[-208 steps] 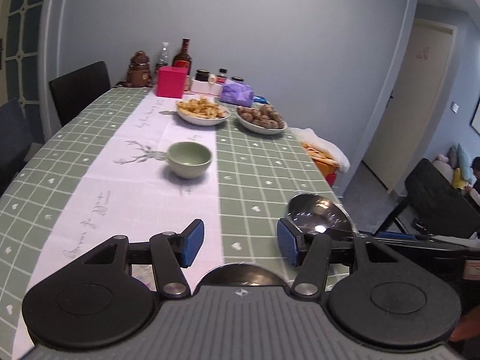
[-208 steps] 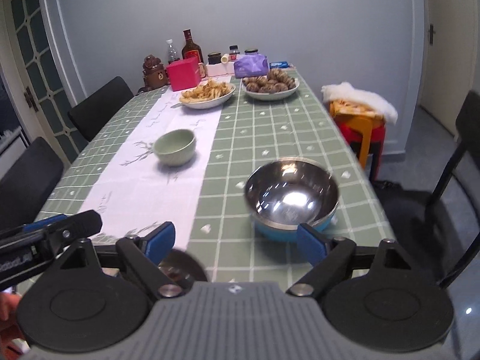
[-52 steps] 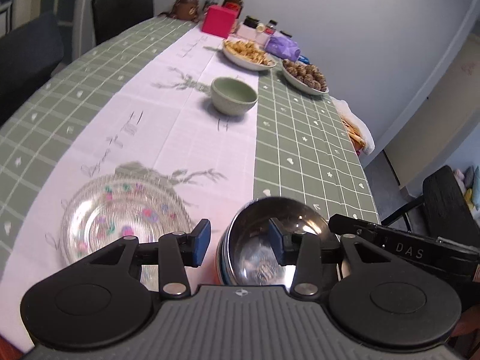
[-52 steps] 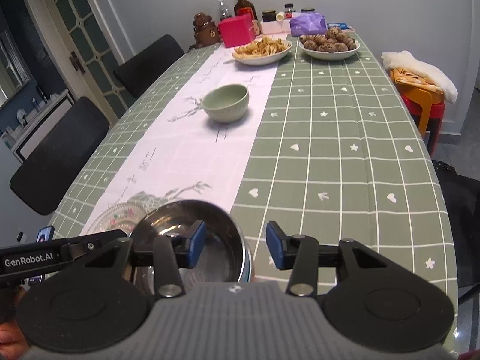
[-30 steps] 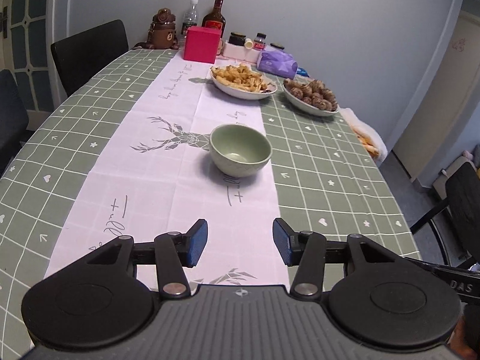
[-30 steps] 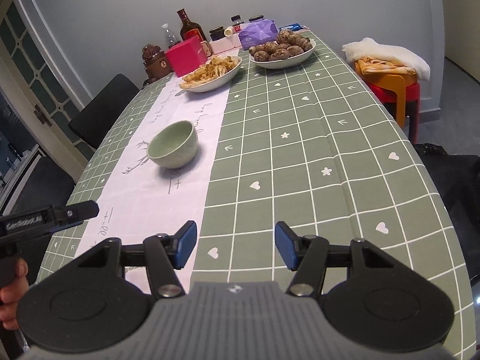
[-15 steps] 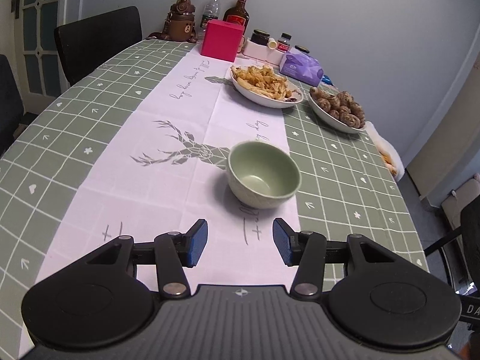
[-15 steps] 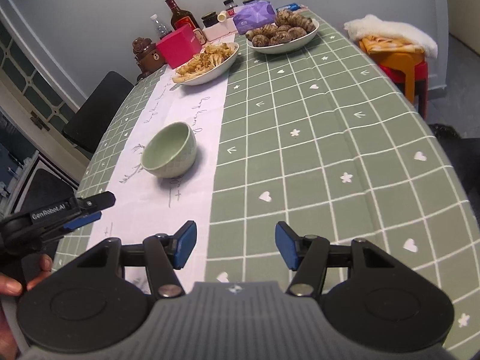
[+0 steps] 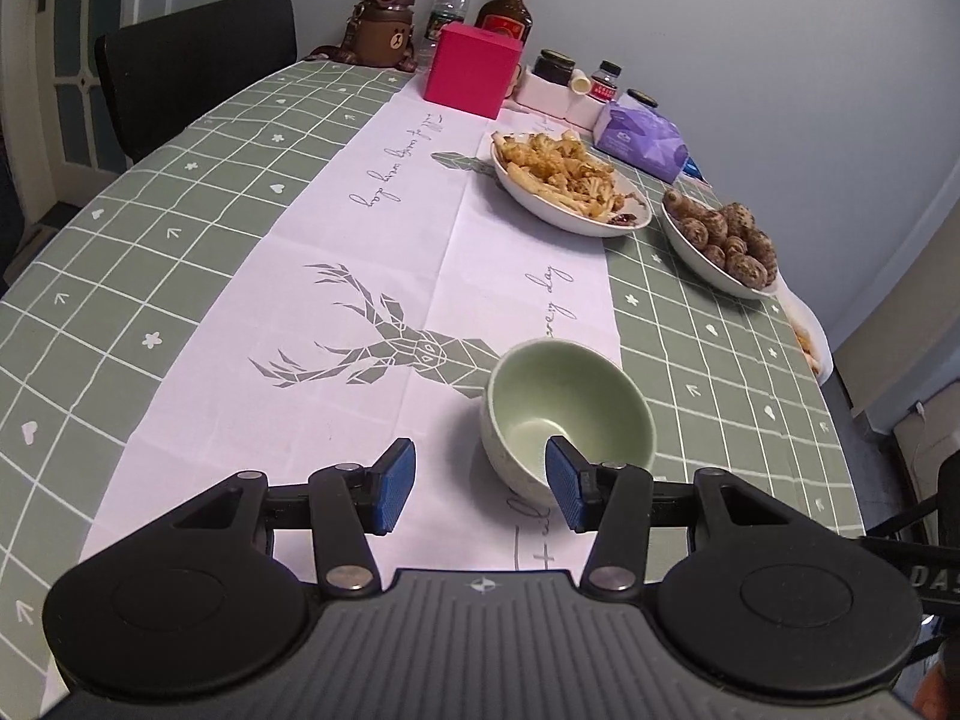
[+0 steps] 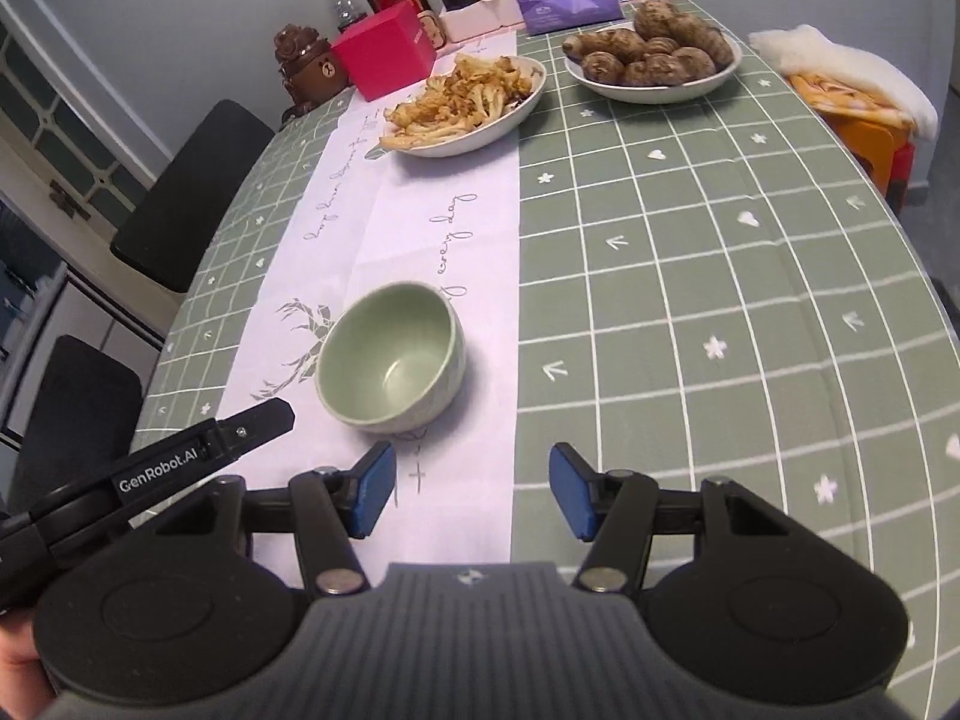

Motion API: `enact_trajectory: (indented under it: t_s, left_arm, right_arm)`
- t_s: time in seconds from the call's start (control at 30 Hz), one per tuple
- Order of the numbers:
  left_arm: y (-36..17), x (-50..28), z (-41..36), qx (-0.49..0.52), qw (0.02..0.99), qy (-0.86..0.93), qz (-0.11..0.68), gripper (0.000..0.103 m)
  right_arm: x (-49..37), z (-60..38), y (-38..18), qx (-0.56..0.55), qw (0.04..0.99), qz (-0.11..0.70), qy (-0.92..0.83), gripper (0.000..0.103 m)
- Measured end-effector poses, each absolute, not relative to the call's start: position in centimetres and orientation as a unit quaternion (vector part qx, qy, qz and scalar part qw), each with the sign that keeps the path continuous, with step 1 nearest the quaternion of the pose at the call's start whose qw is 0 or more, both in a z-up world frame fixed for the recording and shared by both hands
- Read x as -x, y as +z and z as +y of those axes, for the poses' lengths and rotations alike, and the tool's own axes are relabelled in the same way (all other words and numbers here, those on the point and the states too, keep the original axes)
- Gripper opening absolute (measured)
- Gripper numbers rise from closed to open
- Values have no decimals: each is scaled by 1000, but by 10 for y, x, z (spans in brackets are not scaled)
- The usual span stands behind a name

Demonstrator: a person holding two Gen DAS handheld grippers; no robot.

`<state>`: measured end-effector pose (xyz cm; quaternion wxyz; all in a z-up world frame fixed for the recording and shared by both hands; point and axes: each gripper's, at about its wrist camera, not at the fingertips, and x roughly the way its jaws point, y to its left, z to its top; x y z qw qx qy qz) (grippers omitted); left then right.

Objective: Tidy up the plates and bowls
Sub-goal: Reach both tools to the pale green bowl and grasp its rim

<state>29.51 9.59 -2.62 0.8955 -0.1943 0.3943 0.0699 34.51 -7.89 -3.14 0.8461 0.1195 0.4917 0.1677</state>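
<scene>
The green bowl (image 9: 567, 405) sits empty on the tabletop (image 9: 180, 252), just past our left gripper (image 9: 477, 492). Its jaws are spread and hold nothing. Our right gripper (image 10: 474, 491) has jaws spread too, just closing a bit. If we bump the rim, the bowl may tip or slide

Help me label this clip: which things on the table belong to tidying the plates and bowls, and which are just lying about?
Job: green bowl, empty; left tool, open beside it.

Lying about: cauliflower dish; taro dish; pink box; purple pack; bottles; bear flask.
</scene>
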Motion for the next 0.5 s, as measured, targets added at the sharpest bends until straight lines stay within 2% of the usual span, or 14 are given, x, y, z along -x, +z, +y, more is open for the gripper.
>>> enact_trajectory:
  t_s: [0.13,0.27,0.33,0.43,0.5]
  left_arm:
    - [-34,-306,98,209,894,54,393,57]
    - [-43,-316,98,206,891,67,398,56]
    - [-47,-321,97,199,892,72,400,53]
    - [-52,-326,97,196,895,74,395,50]
    - [-55,-331,97,198,891,76,401,44]
  right_arm:
    - [-363,-65,-40,-108,848,491,167,41]
    - [-378,-57,-50,-110,851,487,163,38]
    - [-384,-53,-55,-114,849,490,161,32]
    - [-391,-48,-61,-118,847,492,161,31]
    - [-394,-44,-66,-119,846,496,158,30]
